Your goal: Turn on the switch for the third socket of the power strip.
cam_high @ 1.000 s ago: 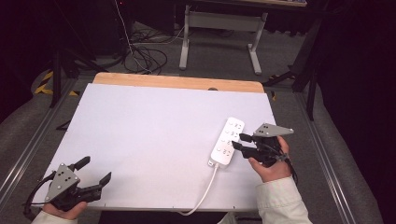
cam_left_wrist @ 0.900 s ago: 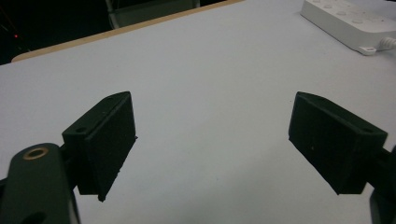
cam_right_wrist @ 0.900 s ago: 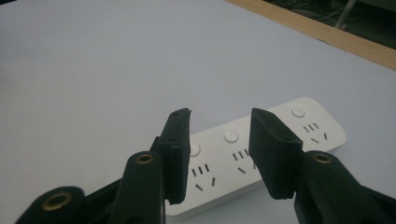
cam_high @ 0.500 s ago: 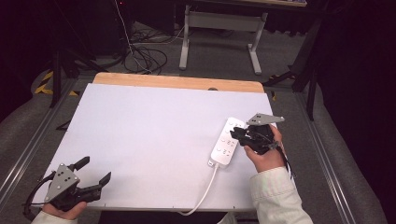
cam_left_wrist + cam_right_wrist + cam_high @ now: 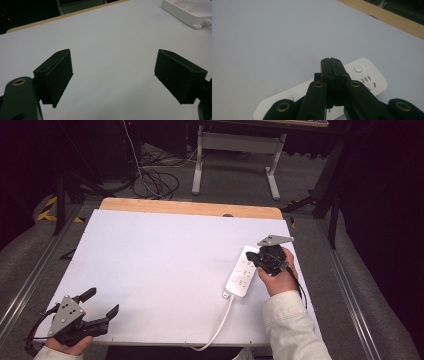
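A white power strip lies flat on the white bench, toward its right edge, its cord trailing off the near side. The right gripper sits over the strip, jaws pressed together with nothing between them. Its own view brings out the strip's round button and socket slots. At the near left corner, the left gripper holds its jaws spread wide over bare bench; its own view catches the strip's end at top right.
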Action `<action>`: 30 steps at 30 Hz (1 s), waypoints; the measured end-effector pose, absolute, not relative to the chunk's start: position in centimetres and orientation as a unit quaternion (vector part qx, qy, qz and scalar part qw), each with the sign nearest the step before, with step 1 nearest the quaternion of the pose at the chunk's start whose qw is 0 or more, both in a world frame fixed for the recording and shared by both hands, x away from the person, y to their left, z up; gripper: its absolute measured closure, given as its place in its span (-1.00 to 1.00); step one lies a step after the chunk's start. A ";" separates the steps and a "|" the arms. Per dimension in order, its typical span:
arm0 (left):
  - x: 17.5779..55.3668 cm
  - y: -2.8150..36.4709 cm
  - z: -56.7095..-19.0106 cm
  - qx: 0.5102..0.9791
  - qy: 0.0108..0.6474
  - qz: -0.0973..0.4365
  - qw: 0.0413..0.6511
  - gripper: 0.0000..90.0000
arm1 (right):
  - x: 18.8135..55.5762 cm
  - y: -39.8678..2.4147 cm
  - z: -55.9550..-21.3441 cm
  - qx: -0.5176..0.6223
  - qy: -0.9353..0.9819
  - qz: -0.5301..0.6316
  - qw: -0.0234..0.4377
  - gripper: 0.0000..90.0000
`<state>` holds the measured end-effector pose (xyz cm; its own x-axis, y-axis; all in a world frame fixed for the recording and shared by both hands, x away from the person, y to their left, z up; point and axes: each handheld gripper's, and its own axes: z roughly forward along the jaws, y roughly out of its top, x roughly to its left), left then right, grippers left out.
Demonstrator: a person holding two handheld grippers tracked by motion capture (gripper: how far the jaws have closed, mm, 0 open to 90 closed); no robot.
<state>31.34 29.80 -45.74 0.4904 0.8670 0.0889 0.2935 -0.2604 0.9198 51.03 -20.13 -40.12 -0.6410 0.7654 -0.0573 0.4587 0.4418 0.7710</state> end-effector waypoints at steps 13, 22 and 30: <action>31.4 29.8 -45.8 0.730 0.399 0.308 0.461 -0.66 | 53.1 -20.0 -41.6 0.381 0.815 0.392 0.193 1.00; 31.4 29.8 -45.8 0.730 0.398 0.309 0.462 -0.66 | 54.2 -19.2 -43.0 0.384 0.825 0.364 0.201 1.00; 31.4 29.7 -45.8 0.731 0.398 0.308 0.461 -0.66 | 54.7 -19.0 -43.8 0.399 0.826 0.350 0.191 1.00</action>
